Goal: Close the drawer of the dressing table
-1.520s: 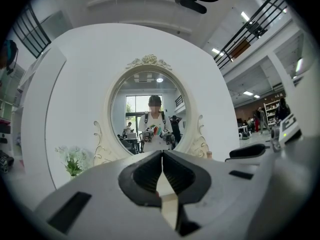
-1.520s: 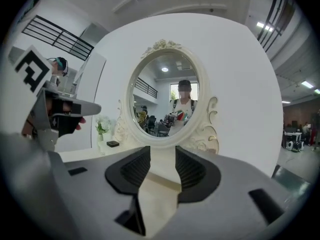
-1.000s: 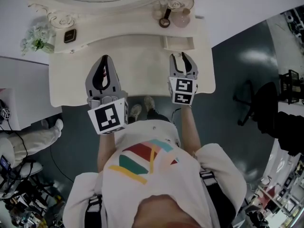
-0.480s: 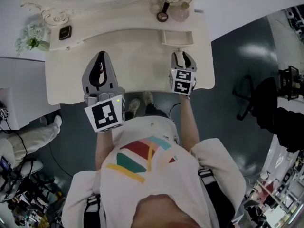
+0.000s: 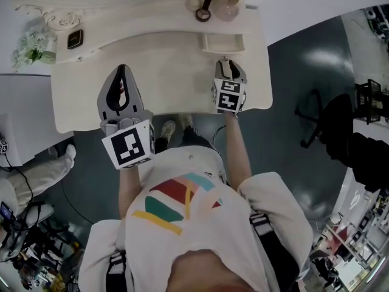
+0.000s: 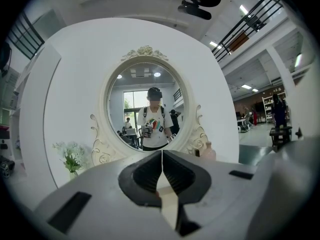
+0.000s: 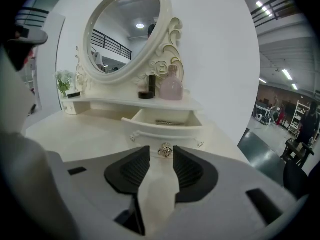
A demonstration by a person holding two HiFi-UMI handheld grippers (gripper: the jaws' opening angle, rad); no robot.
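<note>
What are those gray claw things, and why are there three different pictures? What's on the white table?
Those claws are grippers: tools a person holds, one in each hand. The picture from above comes from a camera on the person's head. The other two come from small cameras riding on each gripper, looking along its jaws. The left gripper is shut and holds nothing; it faces the oval mirror, where the person is reflected. The right gripper is open, its jaws closing slightly with nothing between them; the knob of the open drawer sits just ahead of its tips. On the dressing table stand a pink bottle, a dark jar and flowers.
</note>
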